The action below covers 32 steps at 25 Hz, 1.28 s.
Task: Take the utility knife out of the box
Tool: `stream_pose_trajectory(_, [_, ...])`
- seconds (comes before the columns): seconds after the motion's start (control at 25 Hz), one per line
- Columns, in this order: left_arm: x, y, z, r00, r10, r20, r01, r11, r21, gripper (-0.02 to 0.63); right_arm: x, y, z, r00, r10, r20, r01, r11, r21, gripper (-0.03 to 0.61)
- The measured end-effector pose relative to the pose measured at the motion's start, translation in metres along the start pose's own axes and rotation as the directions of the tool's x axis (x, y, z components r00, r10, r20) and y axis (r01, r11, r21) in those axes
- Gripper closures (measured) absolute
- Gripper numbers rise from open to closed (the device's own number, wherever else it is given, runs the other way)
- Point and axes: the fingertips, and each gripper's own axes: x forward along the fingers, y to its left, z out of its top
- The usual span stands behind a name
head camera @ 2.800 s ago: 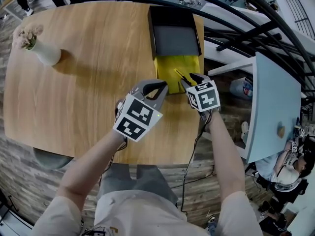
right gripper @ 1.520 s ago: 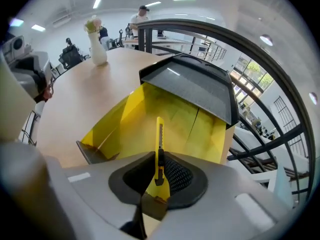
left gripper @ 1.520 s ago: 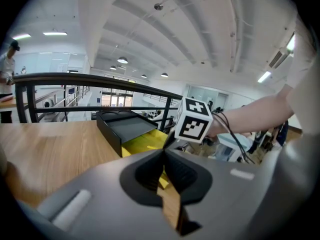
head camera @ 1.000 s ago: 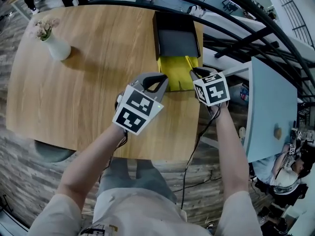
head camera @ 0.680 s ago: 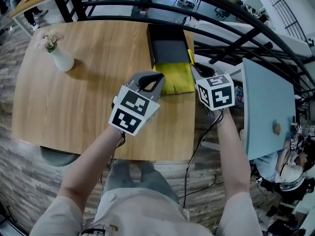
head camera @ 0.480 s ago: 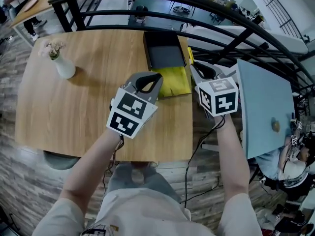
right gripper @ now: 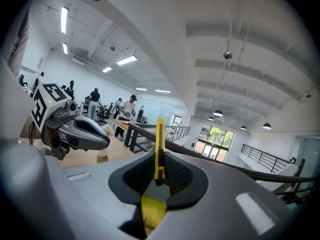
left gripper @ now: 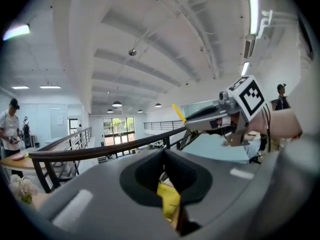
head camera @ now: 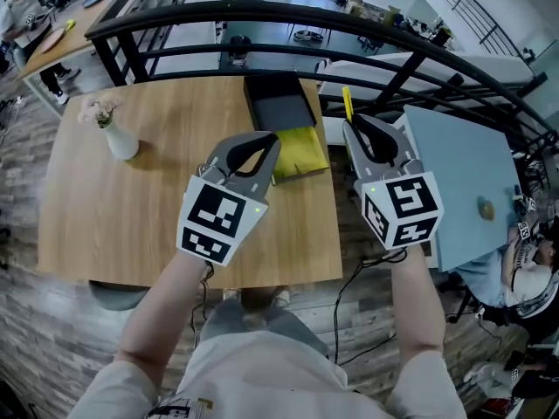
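Note:
A slim yellow utility knife (head camera: 347,103) (right gripper: 159,144) stands upright in my right gripper (head camera: 350,127) (right gripper: 159,158), which is shut on its lower end, high above the table's right edge. The box lies open on the wooden table (head camera: 148,208): a black lid (head camera: 279,107) with a yellow tray (head camera: 299,151) in front of it. My left gripper (head camera: 273,140) (left gripper: 163,152) hovers over the tray's near left corner, shut, with nothing in it. Yellow tray (left gripper: 168,200) shows below its jaws. The left gripper view also catches the right gripper (left gripper: 202,125) with the knife (left gripper: 178,112) sticking up.
A white vase (head camera: 120,140) with flowers stands at the table's left. A black railing (head camera: 262,11) runs behind the table. A pale blue panel (head camera: 463,173) stands to the right. People are at desks far off (right gripper: 127,109).
Both grippers have risen from the box. The right one has lifted the knife out of the yellow tray and carried it up and to the right. The left stays shut.

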Motion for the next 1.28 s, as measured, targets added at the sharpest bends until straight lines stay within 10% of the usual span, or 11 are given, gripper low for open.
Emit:
stream_pose_trajectory(0.44, [-0.063, -0.029, 0.054, 0.982, -0.035, 0.188, 0.046, 0.998, -0.051, 0.612, -0.081, 0.032, 0.036, 0.994, -0.019, 0.111, 0.017, 1.0, 0.022, 0.522])
stream_pose_trajectory(1.28, [-0.094, -0.067, -0.029, 0.997, -0.067, 0.038, 0.068, 0.997, -0.037, 0.612, -0.12, 0.092, -0.026, 0.997, -0.012, 0.081, -0.007, 0.973, 0.233, 0.522])
